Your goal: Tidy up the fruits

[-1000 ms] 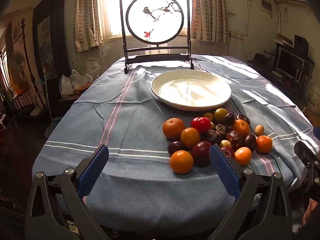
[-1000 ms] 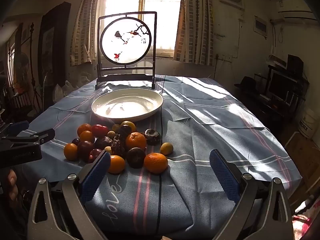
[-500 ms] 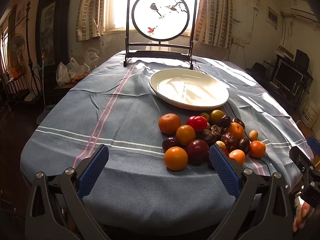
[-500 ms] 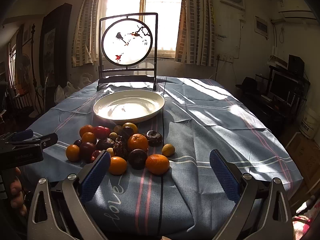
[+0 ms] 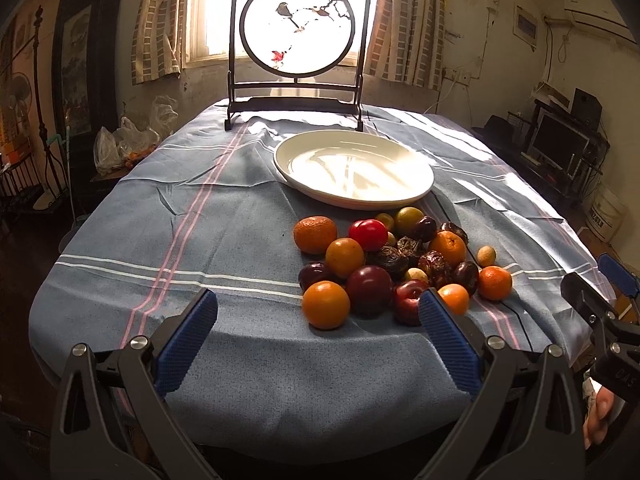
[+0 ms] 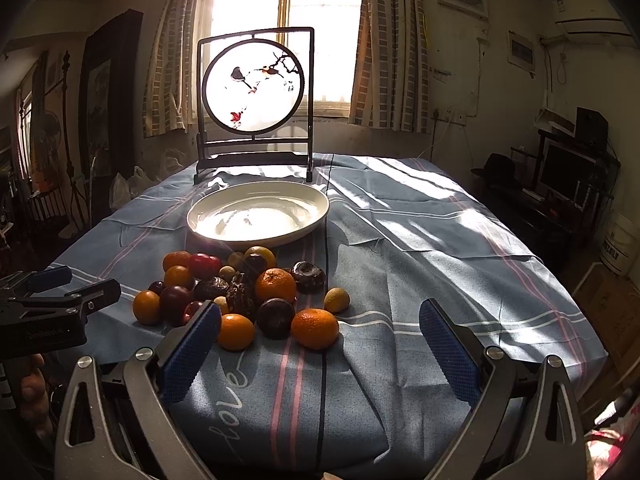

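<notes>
Our left fingers (image 5: 188, 342) are spread wide with nothing between them; the left gripper (image 5: 318, 336) hangs low at the near edge of the bench (image 5: 200, 240), short of the fruit. Right fingers (image 6: 448, 354) likewise spread wide and empty; the right gripper (image 6: 320, 340) hangs over bare cloth (image 6: 400, 280), just right of the pile. Neither touches anything.

The fruit pile (image 5: 394, 262) sits loose on the cloth, just in front of the plate (image 5: 354, 168): oranges, dark plums, a red one, wrinkled dark fruit, a few small pale ones. Nearest our left is an orange (image 5: 326, 305), touching a plum (image 5: 370, 290) behind it. Nearest our right is another orange (image 6: 315, 328), at the pile's near right edge with a small pale fruit (image 6: 337, 300) just behind. The plate is empty, with a round framed screen (image 5: 298, 46) standing behind it.

Step, as we judge it: the very start, approach for a first pick, nothing organized yet. The plate looks like the target, though the task doesn't say so.

Next move: push one gripper forward and down so its fingers straddle an outer orange, close, lift, carry over the pile to the plate. Outer fruit first, since the packed middle leaves little finger room. Round fruit may roll if nudged, so come in centred. One arm at a time, as both grippers are close together near the pile.
</notes>
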### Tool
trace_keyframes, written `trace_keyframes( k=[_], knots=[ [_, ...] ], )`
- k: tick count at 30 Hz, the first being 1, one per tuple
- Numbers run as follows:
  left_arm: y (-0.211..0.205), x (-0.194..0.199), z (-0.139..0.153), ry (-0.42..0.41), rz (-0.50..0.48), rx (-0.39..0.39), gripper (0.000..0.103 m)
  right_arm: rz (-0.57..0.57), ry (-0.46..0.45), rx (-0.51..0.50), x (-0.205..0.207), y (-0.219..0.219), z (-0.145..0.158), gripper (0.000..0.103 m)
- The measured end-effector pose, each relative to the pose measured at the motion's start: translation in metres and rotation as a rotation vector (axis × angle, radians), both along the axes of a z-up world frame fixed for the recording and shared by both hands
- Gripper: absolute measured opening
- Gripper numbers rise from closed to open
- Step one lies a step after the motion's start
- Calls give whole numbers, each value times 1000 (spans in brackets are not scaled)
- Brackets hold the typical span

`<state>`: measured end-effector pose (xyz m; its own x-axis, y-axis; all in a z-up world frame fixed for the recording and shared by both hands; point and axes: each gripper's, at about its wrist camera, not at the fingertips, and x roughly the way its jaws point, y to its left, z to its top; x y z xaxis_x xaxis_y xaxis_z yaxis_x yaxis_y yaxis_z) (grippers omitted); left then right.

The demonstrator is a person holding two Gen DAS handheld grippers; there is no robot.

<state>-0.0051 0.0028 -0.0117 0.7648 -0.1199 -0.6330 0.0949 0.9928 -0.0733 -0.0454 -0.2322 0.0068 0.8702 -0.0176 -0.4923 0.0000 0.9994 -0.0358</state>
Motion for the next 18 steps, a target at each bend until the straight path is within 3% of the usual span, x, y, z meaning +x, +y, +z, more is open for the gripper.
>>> trace_keyframes(
  k=[6, 18],
  knots=[
    [1, -1, 0, -5, -21, -48, 98, 0, 3, 3, 1, -1, 0, 99],
    [-3, -1, 1, -13, -24, -10, 98, 1, 4, 3, 1, 0, -2, 99]
  ],
)
